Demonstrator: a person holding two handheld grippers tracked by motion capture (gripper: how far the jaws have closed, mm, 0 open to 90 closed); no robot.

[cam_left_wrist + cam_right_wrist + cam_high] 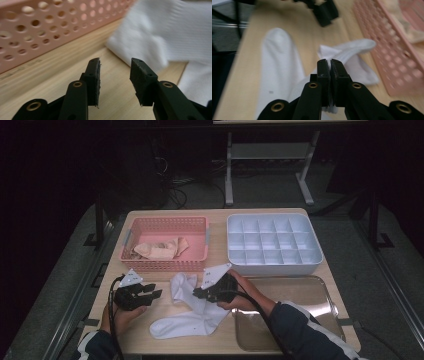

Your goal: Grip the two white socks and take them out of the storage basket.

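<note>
A white sock (pixel 190 322) lies bent on the wooden table, its cuff end near the pink basket and its foot toward the front edge. My right gripper (pixel 196 293) is over the middle of the sock (pixel 274 62); its jaws are shut with a fold of the white fabric pinched between them. My left gripper (pixel 152 292) hovers just left of the cuff, open, with bare table between its fingers (pixel 93 75). The sock's cuff (pixel 155 32) lies just beyond its tips.
A pink perforated basket (pixel 165 265) holding beige socks (pixel 160 249) stands behind the sock. A white compartment tray (pixel 272 265) sits at the back right. A shiny metal tray (pixel 300 320) lies at the front right, under the right forearm.
</note>
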